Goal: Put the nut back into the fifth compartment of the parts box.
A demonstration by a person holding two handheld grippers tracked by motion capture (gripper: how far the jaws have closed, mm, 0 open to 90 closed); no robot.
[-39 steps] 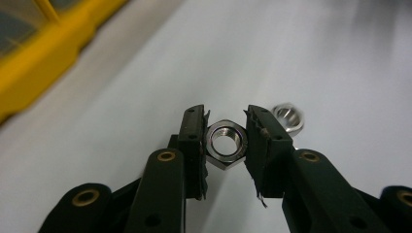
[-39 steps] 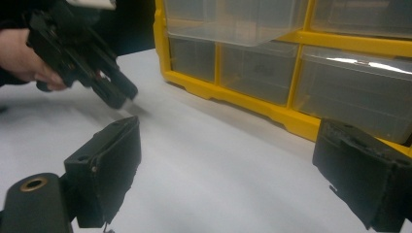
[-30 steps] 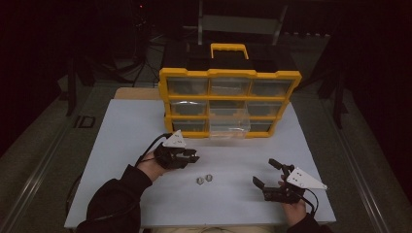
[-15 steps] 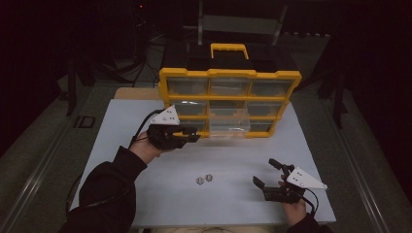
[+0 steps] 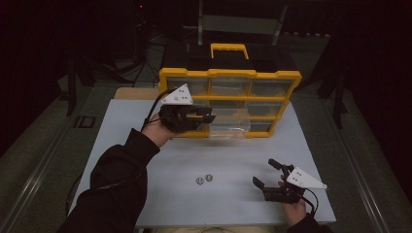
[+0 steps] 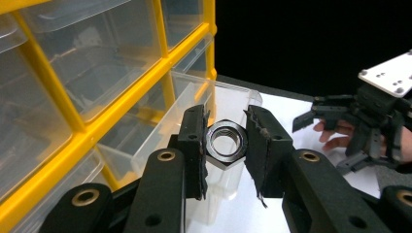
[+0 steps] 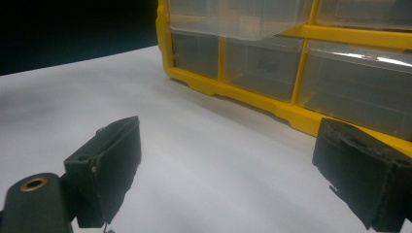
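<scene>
My left gripper is shut on a steel hex nut, held up in front of the yellow drawer cabinet. A clear drawer of the middle column is pulled out just past the nut. Two more nuts lie on the white table. My right gripper rests open near the front right of the table, nothing between its jaws; it also appears far right in the left gripper view, the right gripper.
The cabinet has clear drawers in a yellow frame and a handle on top. The room around the table is dark. Bare white tabletop lies between the two hands.
My left gripper has risen from the table near the loose nuts and moved back toward the cabinet, carrying the nut. The right gripper has stayed put.
</scene>
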